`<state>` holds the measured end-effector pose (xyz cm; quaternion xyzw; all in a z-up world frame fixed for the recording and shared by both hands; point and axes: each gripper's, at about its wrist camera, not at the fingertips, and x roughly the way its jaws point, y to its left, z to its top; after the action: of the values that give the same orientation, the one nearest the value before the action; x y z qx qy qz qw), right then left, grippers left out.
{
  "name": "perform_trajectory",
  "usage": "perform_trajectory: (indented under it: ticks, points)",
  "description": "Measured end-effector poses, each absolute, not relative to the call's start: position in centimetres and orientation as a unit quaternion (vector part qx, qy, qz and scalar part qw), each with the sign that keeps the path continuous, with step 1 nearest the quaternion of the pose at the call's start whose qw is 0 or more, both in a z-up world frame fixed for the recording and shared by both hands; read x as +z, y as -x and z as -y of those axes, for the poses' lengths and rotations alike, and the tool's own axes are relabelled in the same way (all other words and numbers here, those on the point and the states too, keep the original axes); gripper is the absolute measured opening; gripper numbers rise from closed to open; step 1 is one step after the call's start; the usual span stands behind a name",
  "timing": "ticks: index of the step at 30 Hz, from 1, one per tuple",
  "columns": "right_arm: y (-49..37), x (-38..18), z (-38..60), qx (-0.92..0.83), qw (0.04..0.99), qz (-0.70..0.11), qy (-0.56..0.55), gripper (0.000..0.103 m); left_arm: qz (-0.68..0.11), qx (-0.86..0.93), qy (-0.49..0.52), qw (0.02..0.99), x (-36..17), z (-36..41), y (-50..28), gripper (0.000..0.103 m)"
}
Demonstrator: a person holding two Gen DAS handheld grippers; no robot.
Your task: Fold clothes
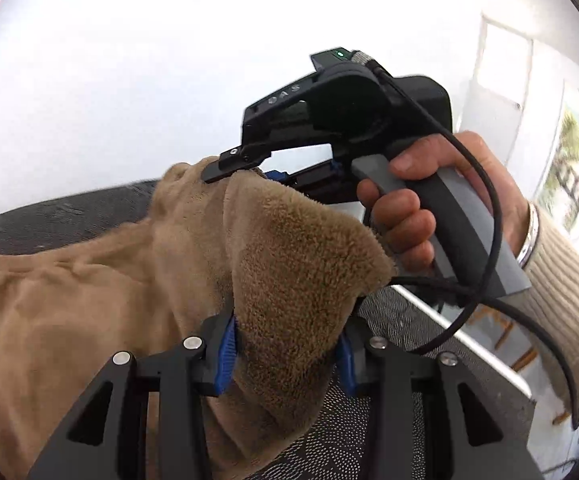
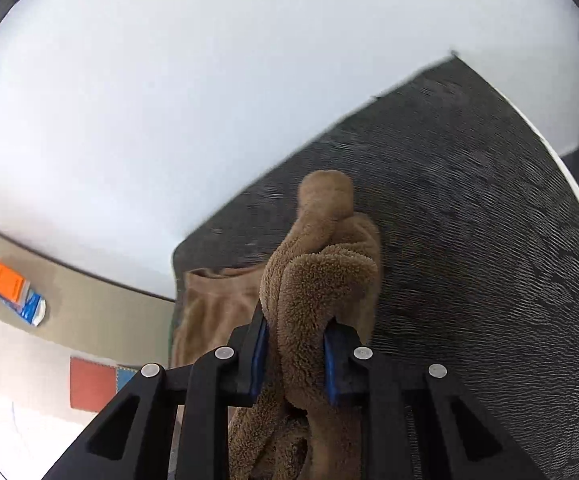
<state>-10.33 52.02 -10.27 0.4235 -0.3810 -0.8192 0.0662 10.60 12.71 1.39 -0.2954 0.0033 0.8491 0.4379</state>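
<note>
Left wrist view shows your left claw (image 1: 285, 356) closed on a thick fold of the tan fleece garment (image 1: 89, 300), its blue pads (image 1: 227, 354) pressed into the pile on both sides. Beyond that grip the fabric runs up to your right claw (image 1: 233, 166), whose black tip lies on the cloth (the other tip is hidden behind it). Your right hand (image 1: 429, 200) wraps the grey handle, a cream ribbed sleeve (image 1: 569, 292) and a black cable (image 1: 485, 216) trailing from it.

Right wrist view has your right claw (image 2: 293, 360) clamped on a bunched roll of the same garment (image 2: 321, 280), which stands up between the blue pads (image 2: 331, 364). Part of the fleece drapes left over the edge of the dark patterned tabletop (image 2: 489, 240). An orange packet (image 2: 5, 282) lies on the floor far left.
</note>
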Motion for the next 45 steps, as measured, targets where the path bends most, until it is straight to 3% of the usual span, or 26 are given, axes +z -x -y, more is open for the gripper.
perform_trajectory:
  ticks: [9,11,16,26,32,35,37,39,45]
  points:
    - [15.9,-6.0,-42.8,-0.839,0.108,0.329,-0.419,0.023,0.107,0.885,0.254,0.375,4.1,-1.8,-10.1,0.045]
    - [17.1,-5.5,-40.2,-0.840,0.119,0.317,-0.424,0.023,0.128,0.890,0.248,0.361,4.3,0.9,-10.0,0.040]
    - [19.7,-5.1,-33.9,-0.839,0.147,0.283,-0.440,0.014,0.174,0.898,0.248,0.318,3.3,7.4,-9.1,0.040]
    - [23.9,-11.1,-22.9,-0.814,0.169,0.199,-0.519,0.014,0.245,0.887,0.292,0.261,-1.8,13.8,-7.8,0.040]
    - [24.6,-15.7,-22.6,-0.792,0.151,0.188,-0.560,0.016,0.284,0.863,0.335,0.248,-5.4,15.6,-7.2,0.040]
    - [24.1,-15.8,-22.8,-0.796,0.165,0.183,-0.553,0.024,0.297,0.854,0.346,0.250,-6.1,15.5,-6.5,0.044]
    - [23.8,-15.2,-22.7,-0.798,0.183,0.179,-0.545,0.046,0.299,0.853,0.347,0.251,-6.1,15.3,-6.2,0.045]
    - [23.0,-13.9,-22.5,-0.806,0.202,0.177,-0.528,0.060,0.299,0.852,0.348,0.253,-6.2,15.1,-6.1,0.048]
    - [15.7,-7.0,-25.4,-0.880,0.220,0.109,-0.407,0.062,0.344,0.826,0.355,0.269,-6.1,16.4,-6.0,0.055]
